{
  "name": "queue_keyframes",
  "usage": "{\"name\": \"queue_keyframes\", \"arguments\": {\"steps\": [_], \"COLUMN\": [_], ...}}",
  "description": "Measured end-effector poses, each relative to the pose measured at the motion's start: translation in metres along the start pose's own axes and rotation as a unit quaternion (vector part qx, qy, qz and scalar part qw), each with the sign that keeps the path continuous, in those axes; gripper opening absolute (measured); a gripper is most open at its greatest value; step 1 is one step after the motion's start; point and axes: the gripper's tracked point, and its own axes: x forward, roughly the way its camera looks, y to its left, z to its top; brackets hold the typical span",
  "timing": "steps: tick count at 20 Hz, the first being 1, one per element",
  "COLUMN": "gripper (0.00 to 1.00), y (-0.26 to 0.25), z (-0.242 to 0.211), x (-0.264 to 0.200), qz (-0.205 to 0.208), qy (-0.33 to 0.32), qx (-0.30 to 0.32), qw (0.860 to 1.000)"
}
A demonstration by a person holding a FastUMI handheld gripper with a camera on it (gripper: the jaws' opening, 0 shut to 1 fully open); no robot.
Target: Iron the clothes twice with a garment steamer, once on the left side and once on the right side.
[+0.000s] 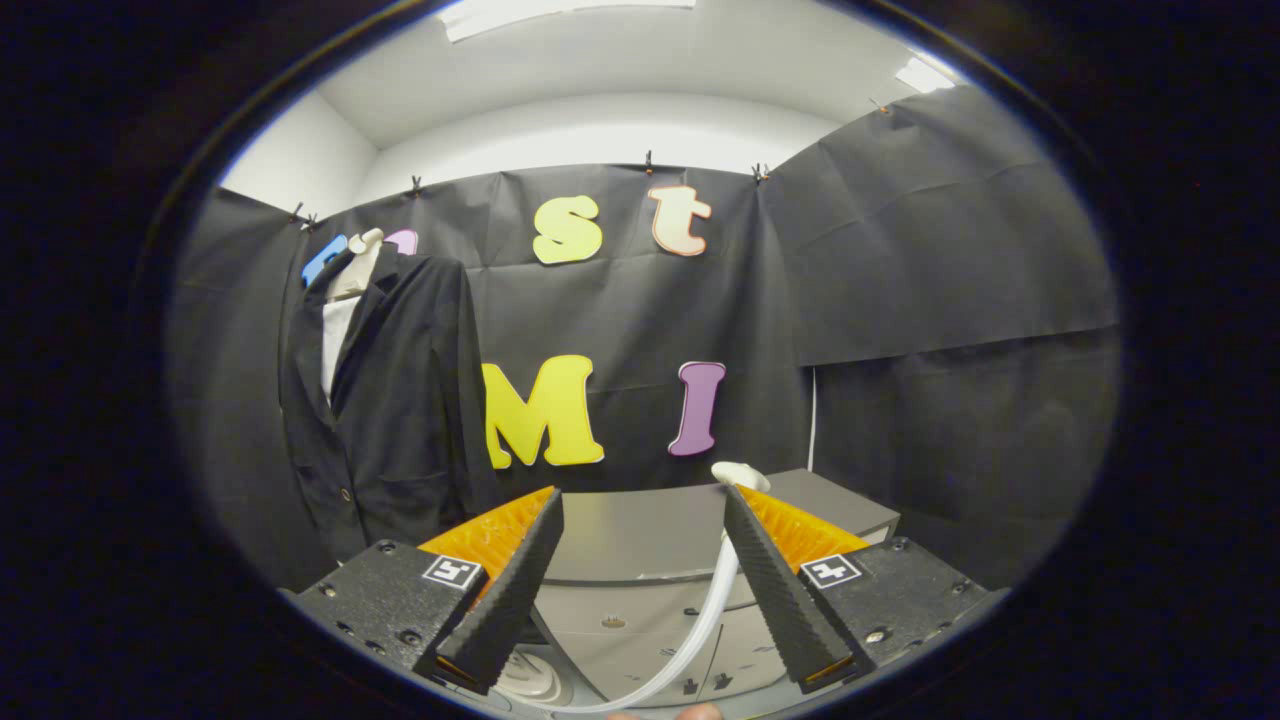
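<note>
**Ana:** Fingers (640, 580) stand wide apart with nothing clamped between them, aimed at the grey cabinet (640, 535) ahead.

**Ben:** So where's the steamer?

**Ana:** Its pale head (742, 474) lies on the cabinet top, just beyond the tip of the right-hand finger. A translucent hose (700, 630) runs down from it across the cabinet front, passing between the fingers and curving toward a pale round base unit (530, 680) low by the left-hand finger, only partly visible.

**Ben:** And the garment?

**Ana:** A dark jacket (400, 400) over a white shirt hangs on a form against the booth wall, well off to the left of the cabinet and apart from the steamer head.

**Ben:** How will that head handle, do you think?

**Ana:** My guess: hard, smooth plastic, light in itself but slippery, and the hose will drag and tug as it's carried left. I'd take it on the handle below the nozzle, 1 finger on each side, squarely, so it can't twist. How the handle lies is hidden behind the finger, so I can't tell the best angle yet.

**Ben:** And the jacket?

**Ana:** Soft, hanging loose; it'll swing if pushed. Light strokes down, 1 per side, would suit. Neither of the 2 passes looks begun, since the head isn't in the grip yet.
</note>
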Motion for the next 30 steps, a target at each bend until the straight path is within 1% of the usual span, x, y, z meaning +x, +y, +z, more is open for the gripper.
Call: {"name": "queue_keyframes", "arguments": {"steps": [4, 7, 9, 13, 16, 18, 22, 27, 30], "gripper": [1.0, 1.0, 1.0, 1.0, 1.0, 1.0, 1.0, 1.0, 1.0], "y": [0.0, -0.005, -0.011, -0.03, -0.058, -0.078, -0.112, -0.121, -0.128], "z": [-0.004, -0.01, -0.012, -0.018, -0.015, -0.018, -0.048, -0.069, -0.084], "x": [0.002, 0.005, 0.014, 0.054, 0.092, 0.119, 0.159, 0.207, 0.236], "qz": [-0.028, -0.037, -0.036, -0.016, -0.021, -0.031, -0.047, -0.023, -0.018], "qy": [0.012, 0.025, 0.038, 0.077, 0.088, 0.108, 0.179, 0.233, 0.271], "qx": [0.009, 0.015, 0.017, 0.034, 0.035, 0.028, 0.04, 0.069, 0.092], "qw": [1.0, 0.999, 0.998, 0.996, 0.995, 0.993, 0.982, 0.97, 0.958]}}
